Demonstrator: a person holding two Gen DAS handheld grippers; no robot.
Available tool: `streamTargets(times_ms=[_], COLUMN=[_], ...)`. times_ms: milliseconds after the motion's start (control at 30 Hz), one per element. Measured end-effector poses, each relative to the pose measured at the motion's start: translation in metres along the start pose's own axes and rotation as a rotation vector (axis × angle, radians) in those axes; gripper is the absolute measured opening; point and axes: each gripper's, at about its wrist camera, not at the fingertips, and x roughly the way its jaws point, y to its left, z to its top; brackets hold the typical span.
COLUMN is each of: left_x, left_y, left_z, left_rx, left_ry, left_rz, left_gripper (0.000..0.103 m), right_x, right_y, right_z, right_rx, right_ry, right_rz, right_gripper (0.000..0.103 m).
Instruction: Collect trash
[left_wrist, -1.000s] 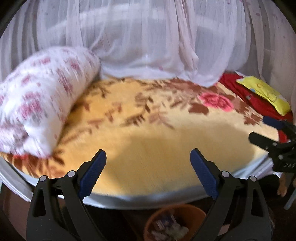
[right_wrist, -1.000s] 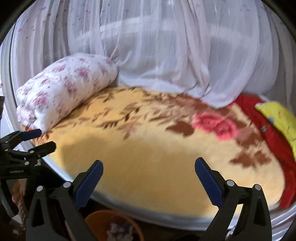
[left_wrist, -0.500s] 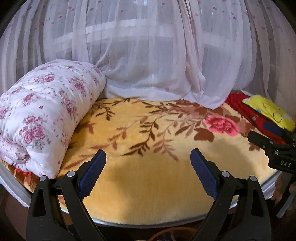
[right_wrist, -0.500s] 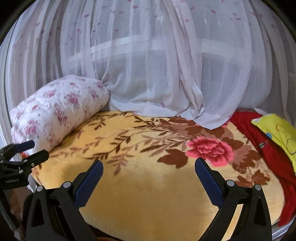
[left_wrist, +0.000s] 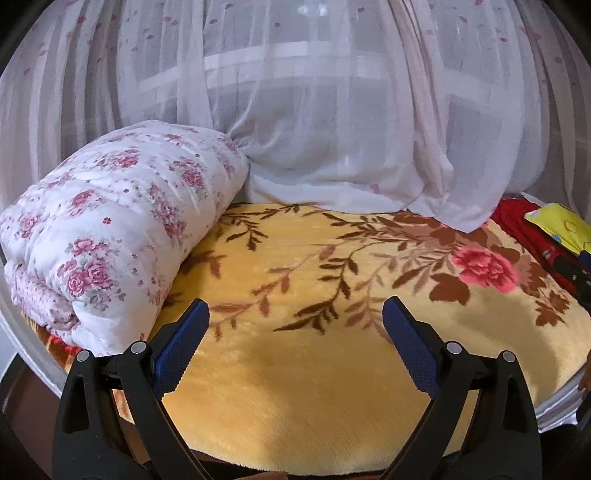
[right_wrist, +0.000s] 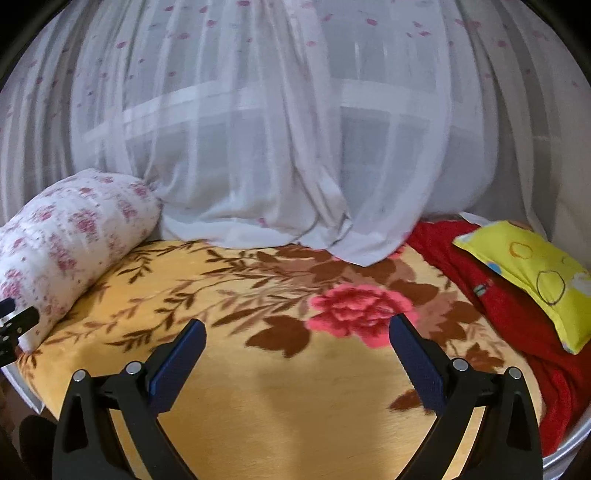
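- Scanning both wrist views, I find no trash anywhere on the bed, so I cannot tell where it lies.
- My left gripper (left_wrist: 295, 334) hangs over the near edge of the yellow floral blanket (left_wrist: 314, 387), its blue-padded fingers (left_wrist: 181, 347) spread wide with nothing between them.
- My right gripper (right_wrist: 293, 352) hovers over the same blanket (right_wrist: 277, 406), fingers (right_wrist: 415, 363) likewise parted and empty.
- At ten o'clock in the left view a rolled white quilt (left_wrist: 118, 225) with pink roses rests on the blanket, its far end touching the sheer curtain (left_wrist: 332, 110).
- The curtain hangs across the back from nine to three o'clock, its hem pooling on the blanket at twelve.
- At three o'clock in the right view a red cloth (right_wrist: 509, 310) lies along the blanket's edge, with a yellow pillow (right_wrist: 532, 273) on top of it.
- At nine o'clock in the right view, the black tip of my left gripper (right_wrist: 14, 325) shows just beside the quilt (right_wrist: 70, 229).
- At three o'clock in the left view, a dark bit of my right gripper (left_wrist: 576, 273) sits over the red cloth (left_wrist: 532, 229), below the yellow pillow (left_wrist: 561, 225).
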Motion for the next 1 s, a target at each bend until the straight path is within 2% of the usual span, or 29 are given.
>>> streamTargets(times_ms=[400,733,1000], left_x=[0.011,0.022,0.023], left_y=[0.005,0.008,0.015], left_z=[0.006,0.006,0.005], left_rx=[-0.023,-0.023,-0.046], left_ry=[-0.001,0.007,-0.010], left_rz=[-0.005,-0.010,-0.022], left_gripper=[0.092,0.092,0.092], right_x=[0.005,0.007,0.005], right_y=[-0.012,-0.011,0.002], right_z=[0.012,0.018,0.018], right_rx=[-0.052,-0.042,-0.101], right_ry=[-0.085,-0.118,-0.130], right_rz=[-0.119,-0.092,-0.106], right_gripper=[0.098,0.098,0.098])
